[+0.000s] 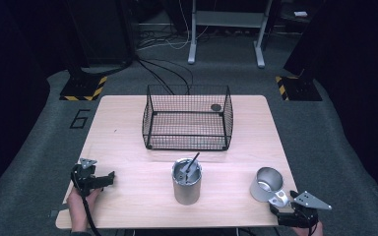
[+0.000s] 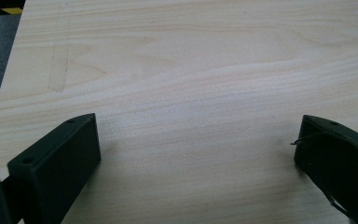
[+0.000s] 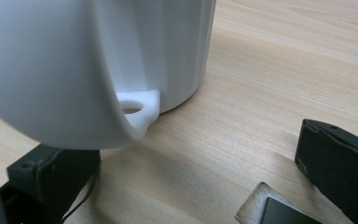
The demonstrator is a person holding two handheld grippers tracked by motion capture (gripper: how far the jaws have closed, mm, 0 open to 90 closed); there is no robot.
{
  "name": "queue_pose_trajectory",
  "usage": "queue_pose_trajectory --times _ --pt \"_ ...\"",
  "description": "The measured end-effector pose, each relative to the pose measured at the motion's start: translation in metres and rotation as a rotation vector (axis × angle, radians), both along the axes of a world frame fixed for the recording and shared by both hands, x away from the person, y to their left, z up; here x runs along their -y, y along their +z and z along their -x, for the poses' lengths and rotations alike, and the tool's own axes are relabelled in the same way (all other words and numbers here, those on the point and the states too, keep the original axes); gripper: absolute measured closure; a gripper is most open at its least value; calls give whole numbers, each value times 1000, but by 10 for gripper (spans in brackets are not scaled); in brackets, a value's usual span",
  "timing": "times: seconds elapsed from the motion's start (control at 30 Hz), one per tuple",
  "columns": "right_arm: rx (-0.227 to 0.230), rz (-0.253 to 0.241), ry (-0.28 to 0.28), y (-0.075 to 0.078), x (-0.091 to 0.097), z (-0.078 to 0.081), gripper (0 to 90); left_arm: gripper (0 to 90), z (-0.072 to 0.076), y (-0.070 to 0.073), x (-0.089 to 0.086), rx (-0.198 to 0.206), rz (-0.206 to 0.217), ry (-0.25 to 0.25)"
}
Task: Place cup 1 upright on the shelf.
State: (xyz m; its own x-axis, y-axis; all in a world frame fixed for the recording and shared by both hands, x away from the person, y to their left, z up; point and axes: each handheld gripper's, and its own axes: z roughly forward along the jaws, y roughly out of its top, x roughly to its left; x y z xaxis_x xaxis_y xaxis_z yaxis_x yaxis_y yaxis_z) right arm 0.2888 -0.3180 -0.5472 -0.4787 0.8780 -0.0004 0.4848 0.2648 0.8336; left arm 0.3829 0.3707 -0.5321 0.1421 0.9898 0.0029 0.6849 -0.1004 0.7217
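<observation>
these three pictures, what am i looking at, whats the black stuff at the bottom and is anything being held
No robot here: a person holds a two-jaw hand tool in each hand. The high view looks down on a wooden table. The other two come from cameras riding on each claw, so the black blocks at the bottom are that claw's own jaws.

On the table stand a black wire basket, a metal canister with a dark tool leaning inside, and a metal mug lying on its side near the right front corner.

The left claw sits over bare wood with its jaws wide apart. The right claw is right by the mug's handle; its jaws are open too, with the mug filling its view. Nothing is held.
</observation>
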Motion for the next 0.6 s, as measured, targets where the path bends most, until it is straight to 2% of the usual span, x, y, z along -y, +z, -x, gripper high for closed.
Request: queue_pose_trajectory --times 0.6 --pt "2 0 -11 0 0 0 0 4 0 0 1 -2 1 6"
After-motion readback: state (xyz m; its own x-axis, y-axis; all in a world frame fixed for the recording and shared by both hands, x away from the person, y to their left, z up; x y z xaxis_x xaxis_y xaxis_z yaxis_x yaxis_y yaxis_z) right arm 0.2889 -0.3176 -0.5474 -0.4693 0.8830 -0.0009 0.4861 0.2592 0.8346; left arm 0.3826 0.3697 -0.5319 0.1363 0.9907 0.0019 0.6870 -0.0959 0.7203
